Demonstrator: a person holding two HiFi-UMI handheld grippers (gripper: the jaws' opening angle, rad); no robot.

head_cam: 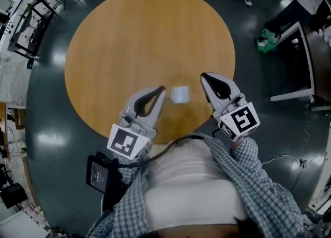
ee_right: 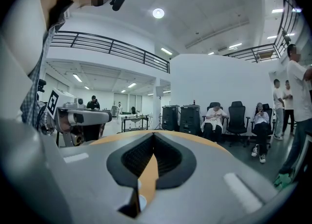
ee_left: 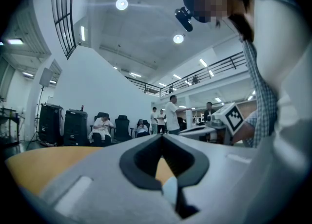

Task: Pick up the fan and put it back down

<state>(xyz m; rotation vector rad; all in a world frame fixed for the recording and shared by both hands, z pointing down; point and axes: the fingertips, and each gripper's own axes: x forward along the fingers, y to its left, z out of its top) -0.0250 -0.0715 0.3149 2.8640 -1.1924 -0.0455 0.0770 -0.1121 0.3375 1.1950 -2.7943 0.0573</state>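
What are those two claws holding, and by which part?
Nothing. The left gripper and right gripper are shut and empty; the fan sits on the table between them.

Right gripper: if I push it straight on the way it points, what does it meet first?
Probably nothing near. The right gripper, shut, aims across the open table. The fan sits off to its left beside the tip, not in line. Its height above the wood is unclear.

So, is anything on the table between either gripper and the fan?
Nothing visible does. The fan stands alone on the round table, in the gap between the left gripper and the right gripper, touching neither. Only bare wood lies on either side of it. Both grippers are shut.
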